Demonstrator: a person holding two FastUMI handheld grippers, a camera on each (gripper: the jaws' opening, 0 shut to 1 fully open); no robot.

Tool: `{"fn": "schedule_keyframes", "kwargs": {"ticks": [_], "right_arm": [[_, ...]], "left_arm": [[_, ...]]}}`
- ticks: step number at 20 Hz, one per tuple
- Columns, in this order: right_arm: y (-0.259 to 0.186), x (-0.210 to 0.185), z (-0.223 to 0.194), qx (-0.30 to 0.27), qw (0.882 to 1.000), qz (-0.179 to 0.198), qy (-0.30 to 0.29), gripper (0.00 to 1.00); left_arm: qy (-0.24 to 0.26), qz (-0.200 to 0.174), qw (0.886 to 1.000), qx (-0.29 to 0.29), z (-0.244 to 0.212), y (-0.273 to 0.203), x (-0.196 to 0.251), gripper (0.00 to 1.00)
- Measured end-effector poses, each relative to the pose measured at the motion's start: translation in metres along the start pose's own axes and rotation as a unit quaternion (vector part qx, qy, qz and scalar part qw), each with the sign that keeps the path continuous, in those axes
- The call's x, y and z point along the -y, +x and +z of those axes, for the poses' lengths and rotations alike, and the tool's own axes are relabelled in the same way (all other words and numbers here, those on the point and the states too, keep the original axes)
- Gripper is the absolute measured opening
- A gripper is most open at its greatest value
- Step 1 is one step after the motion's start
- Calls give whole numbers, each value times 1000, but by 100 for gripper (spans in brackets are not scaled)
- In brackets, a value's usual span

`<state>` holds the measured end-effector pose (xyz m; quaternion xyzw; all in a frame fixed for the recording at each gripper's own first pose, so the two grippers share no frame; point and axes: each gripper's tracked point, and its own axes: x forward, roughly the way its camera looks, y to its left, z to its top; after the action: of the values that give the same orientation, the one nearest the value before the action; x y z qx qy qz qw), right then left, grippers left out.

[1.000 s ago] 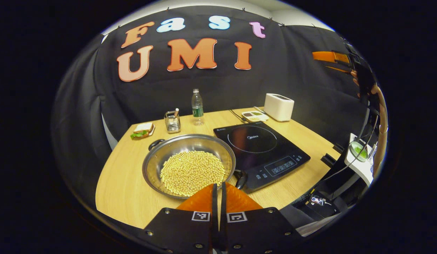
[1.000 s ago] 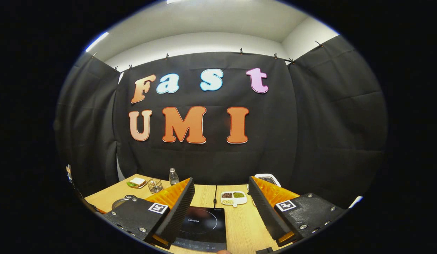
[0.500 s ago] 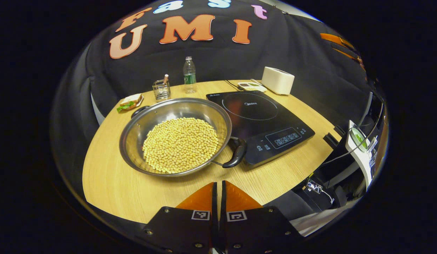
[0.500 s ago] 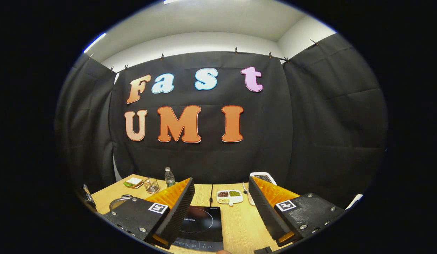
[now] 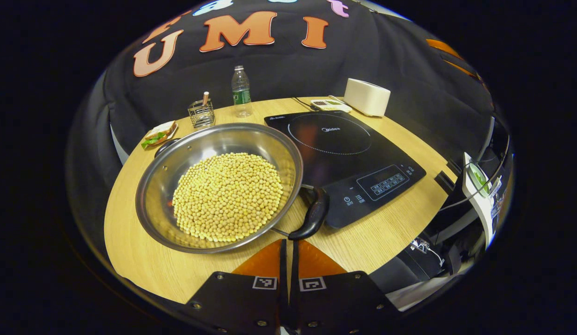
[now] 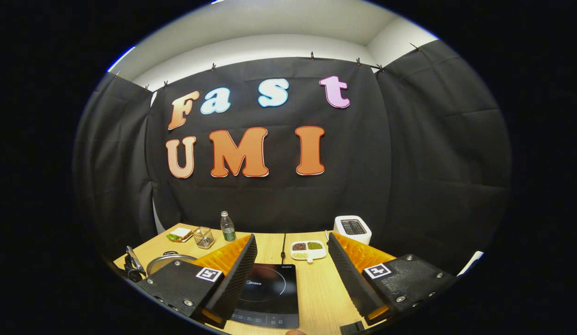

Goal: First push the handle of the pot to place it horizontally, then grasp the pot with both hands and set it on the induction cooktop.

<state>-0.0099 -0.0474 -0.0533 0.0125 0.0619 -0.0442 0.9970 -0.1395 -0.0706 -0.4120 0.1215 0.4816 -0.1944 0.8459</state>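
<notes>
On the table, pot [image 5: 218,186] handle [image 5: 311,216] unpushed; left gripper [image 5: 288,243] closed, empty; right gripper [image 6: 292,260] wide open, empty.

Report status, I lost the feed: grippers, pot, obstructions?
Left gripper shut, just short of pot handle. Right gripper open, above cooktop. Pot on table, beside cooktop.

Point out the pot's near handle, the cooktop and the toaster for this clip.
near handle [image 5: 313,217], left gripper view, middle of the black grip.
cooktop [image 5: 329,134], left gripper view, inside the ring on its glass top.
toaster [image 5: 366,97], left gripper view, its front face.
</notes>
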Motion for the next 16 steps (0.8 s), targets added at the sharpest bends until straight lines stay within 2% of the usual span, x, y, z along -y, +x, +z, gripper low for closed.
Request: {"fn": "schedule_keyframes", "kwargs": {"ticks": [6, 11, 12, 13, 14, 16], "right_arm": [[4, 6, -2, 1, 1000, -6, 0, 95], [8, 11, -5, -3, 1000, -13, -8, 95], [9, 13, -5, -2, 1000, -15, -7, 95], [10, 14, -5, -1, 1000, -16, -6, 95], [12, 14, -7, -3, 1000, -16, -5, 95], [16, 15, -10, -6, 1000, -17, -4, 95]], "left_arm": [[-30, -27, 999, 3, 12, 13, 6, 4], [-18, -10, 1000, 11, 24, 26, -2, 5], [-24, -9, 1000, 11, 26, 27, -3, 1], [-28, -9, 1000, 12, 28, 29, -5, 5], [-29, -7, 999, 13, 30, 31, -7, 1], [-26, 2, 1000, 15, 35, 33, -13, 1]]}}
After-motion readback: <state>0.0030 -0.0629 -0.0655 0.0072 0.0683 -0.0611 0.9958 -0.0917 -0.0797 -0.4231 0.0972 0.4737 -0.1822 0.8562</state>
